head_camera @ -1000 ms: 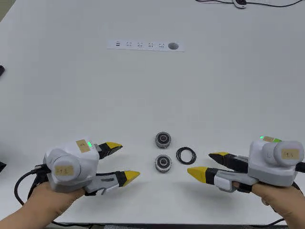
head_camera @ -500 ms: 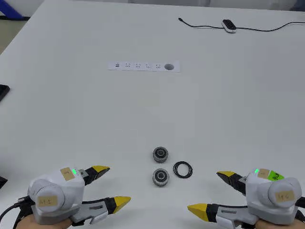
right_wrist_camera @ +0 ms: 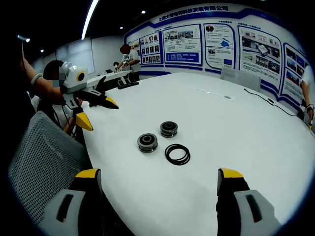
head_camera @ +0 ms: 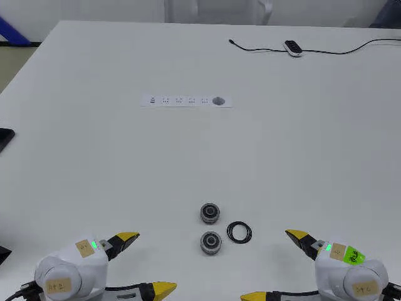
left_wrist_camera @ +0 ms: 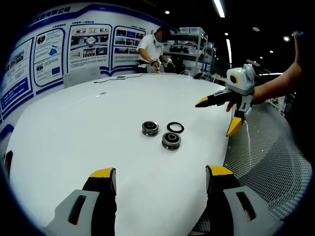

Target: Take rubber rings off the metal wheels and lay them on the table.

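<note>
Two small metal wheels with dark rims lie flat near the table's front, one (head_camera: 210,212) behind the other (head_camera: 211,242). Black rubber rings (head_camera: 239,232) lie flat on the table just right of them, overlapping. My left gripper (head_camera: 147,263) hangs open and empty at the front left, a hand's width from the wheels. My right gripper (head_camera: 272,266) is open and empty at the front right. The left gripper view has the wheels (left_wrist_camera: 171,140) and rings (left_wrist_camera: 175,128) ahead of its jaws (left_wrist_camera: 161,172). From the right gripper (right_wrist_camera: 160,172), the rings (right_wrist_camera: 177,153) lie nearest, with the wheels (right_wrist_camera: 147,142) beyond.
A white power strip (head_camera: 186,100) lies mid-table. A cable with a small remote (head_camera: 292,47) runs along the far edge. A dark object (head_camera: 3,139) sits at the left edge. A mesh chair (left_wrist_camera: 275,162) stands by the table's front edge, and a person (left_wrist_camera: 155,46) works at the far end.
The head camera has tilted up, bringing more of the far table into view. Both grippers have drawn back toward the front edge, away from the wheels, and stayed open.
</note>
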Available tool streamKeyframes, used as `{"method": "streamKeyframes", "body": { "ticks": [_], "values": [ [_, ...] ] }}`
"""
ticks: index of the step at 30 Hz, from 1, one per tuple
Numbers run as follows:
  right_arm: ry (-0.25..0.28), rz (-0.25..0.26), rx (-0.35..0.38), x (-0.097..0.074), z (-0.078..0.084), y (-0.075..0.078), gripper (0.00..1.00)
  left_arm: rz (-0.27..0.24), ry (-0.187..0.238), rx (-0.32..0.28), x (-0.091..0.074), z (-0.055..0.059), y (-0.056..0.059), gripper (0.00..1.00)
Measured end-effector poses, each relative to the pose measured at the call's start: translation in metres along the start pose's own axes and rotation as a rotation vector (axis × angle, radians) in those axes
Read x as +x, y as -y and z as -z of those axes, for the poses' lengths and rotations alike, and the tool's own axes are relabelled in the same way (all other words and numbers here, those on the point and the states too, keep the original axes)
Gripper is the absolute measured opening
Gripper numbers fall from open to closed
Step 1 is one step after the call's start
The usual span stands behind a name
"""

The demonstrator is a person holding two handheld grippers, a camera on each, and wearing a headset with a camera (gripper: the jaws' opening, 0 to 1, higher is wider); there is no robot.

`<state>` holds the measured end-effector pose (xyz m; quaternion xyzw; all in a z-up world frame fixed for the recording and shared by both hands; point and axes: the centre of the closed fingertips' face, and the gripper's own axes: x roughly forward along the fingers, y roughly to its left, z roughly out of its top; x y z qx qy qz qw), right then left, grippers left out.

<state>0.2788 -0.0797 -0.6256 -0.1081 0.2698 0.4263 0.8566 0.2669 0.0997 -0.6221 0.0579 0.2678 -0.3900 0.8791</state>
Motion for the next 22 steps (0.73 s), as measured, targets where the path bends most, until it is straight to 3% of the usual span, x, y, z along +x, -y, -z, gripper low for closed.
{"method": "streamKeyframes", "body": {
  "ticks": [3,7,11,22],
  "values": [
    [-0.005,0.003,-0.004,-0.001,0.0,0.002,0.99,-0.011,0.005,0.001,-0.001,0.0,-0.002,0.79],
    [-0.007,0.009,-0.01,-0.003,-0.001,0.004,0.99,-0.045,-0.021,-0.017,-0.004,0.007,-0.009,0.83],
    [-0.026,0.01,0.004,-0.005,0.004,0.005,0.99,-0.066,-0.002,-0.038,-0.008,0.006,-0.014,0.86],
    [-0.029,0.008,0.012,-0.004,0.008,0.003,0.99,-0.1,-0.032,-0.066,-0.01,0.012,-0.017,0.92]
  ]
}}
